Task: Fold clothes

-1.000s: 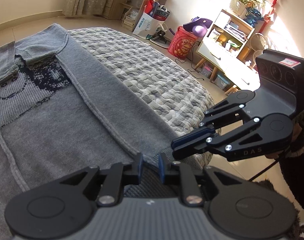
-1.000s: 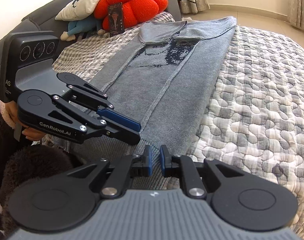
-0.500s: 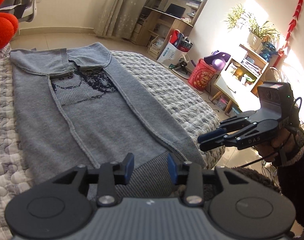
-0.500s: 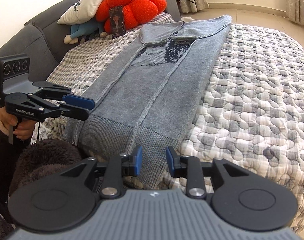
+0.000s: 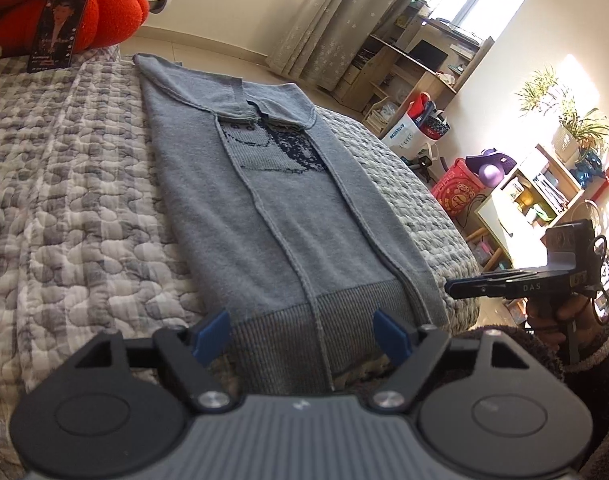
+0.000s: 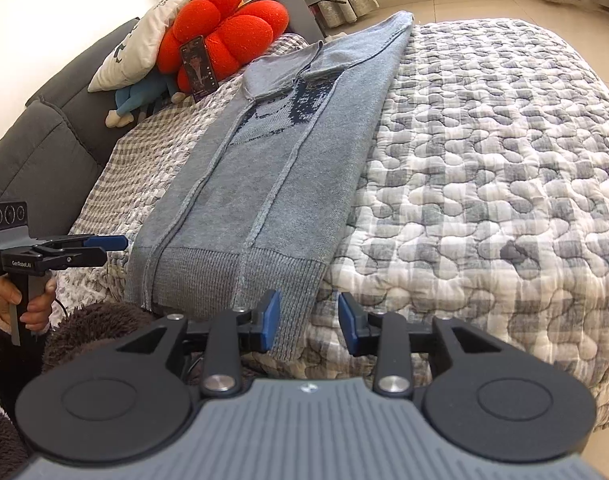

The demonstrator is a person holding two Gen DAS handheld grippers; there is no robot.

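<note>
- The left gripper [image 5: 304, 336] stands wide, its jaws having just been opening, with nothing pressed between them; the sweater's ribbed hem [image 5: 304, 320] lies just beyond and between its fingertips, untouched.
- The right gripper [image 6: 309, 322] is partly spread, its jaws also having just been opening, and grips nothing; the hem's right corner [image 6: 304, 280] sits just ahead of its left finger [image 6: 270, 318], while quilt shows ahead of the other.
- The sweater [image 6: 272, 176] is a grey knit, lying flat on the quilted bedspread [image 6: 484, 160], both side panels and sleeves already turned in over the front to make a narrow strip.
- It looks soft, limp and fairly thick: it should drape and sag when lifted, not slide much on the quilt, and nothing about it is fragile.
- The likely hold is the two hem corners, one per gripper, pinching through all layers so the turned-in panels do not fall open.
- Its long axis runs straight away from the fingers, hem nearest, shoulders [image 5: 224, 92] farthest, so the next fold probably carries hem toward shoulders.
- Beyond the far end sits a red cushion [image 6: 224, 28].
</note>
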